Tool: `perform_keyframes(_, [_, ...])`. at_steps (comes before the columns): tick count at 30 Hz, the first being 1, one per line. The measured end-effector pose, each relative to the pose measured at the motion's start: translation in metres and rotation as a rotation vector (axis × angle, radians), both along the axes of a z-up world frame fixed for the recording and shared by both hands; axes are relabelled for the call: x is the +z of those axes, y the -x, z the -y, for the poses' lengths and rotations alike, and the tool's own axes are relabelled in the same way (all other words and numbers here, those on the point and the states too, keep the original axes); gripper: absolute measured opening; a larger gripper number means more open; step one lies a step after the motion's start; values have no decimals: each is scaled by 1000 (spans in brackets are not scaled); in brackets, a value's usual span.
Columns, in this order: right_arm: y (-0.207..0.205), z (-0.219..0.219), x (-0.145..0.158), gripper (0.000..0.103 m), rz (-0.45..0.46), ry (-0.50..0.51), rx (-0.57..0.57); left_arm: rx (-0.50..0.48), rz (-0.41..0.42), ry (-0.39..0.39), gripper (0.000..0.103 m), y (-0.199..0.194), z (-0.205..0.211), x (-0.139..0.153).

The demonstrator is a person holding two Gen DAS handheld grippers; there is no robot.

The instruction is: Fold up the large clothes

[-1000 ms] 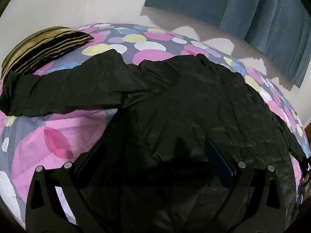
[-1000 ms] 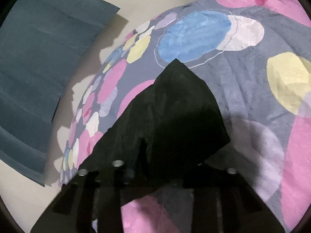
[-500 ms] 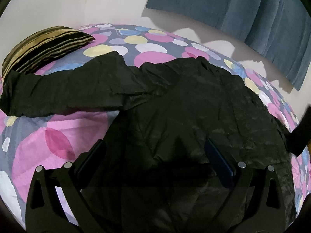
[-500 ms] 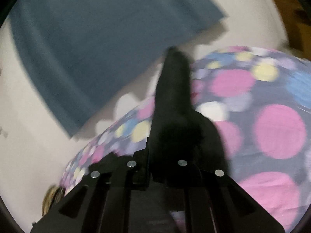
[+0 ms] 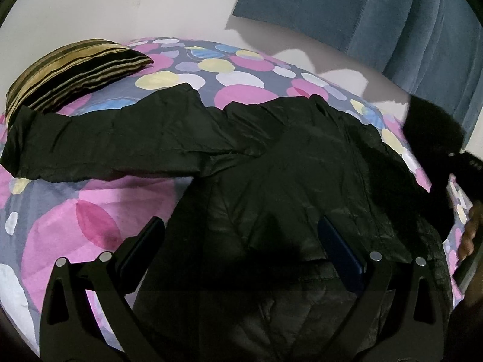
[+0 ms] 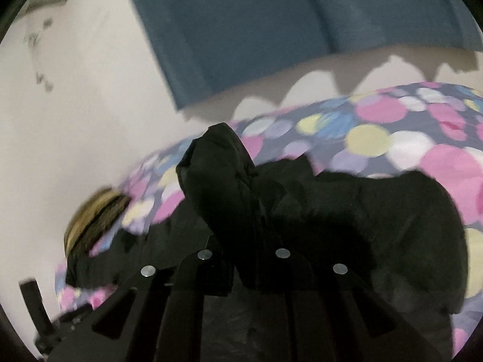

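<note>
Bedspread (image 5: 99, 211) under jacket (image 5: 271, 181), sleeve (image 6: 223, 181) in right tool (image 6: 241, 259)

A large black jacket (image 5: 271, 181) of thin, creased, faintly shiny fabric lies spread flat on the bed. One sleeve (image 5: 105, 141) stretches straight out to the left, its cuff beside the striped pillow. The opposite sleeve (image 6: 223, 181) is lifted off the bed — bunched and standing up, its end raised.
</note>
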State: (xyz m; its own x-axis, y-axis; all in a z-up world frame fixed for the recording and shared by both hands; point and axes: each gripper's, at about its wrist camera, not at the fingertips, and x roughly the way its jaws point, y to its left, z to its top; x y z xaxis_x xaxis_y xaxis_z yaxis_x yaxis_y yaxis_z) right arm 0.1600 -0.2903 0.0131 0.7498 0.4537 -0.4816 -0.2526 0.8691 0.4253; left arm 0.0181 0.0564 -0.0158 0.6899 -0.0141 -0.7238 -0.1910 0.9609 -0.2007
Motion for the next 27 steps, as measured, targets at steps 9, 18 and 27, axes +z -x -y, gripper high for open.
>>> perform_keyframes(9, [-4,-64,-61,10,-156,136,180,-5,-7,2,101,0,1,-2])
perform_keyframes(18, [-7,-76,-96,17,-312,163,286,-10,-13,0,101,0,4,-5])
perform_keyframes(27, [-2,-76,-90,71,-342,62,348,-14,-15,11,101,-1,4,-6])
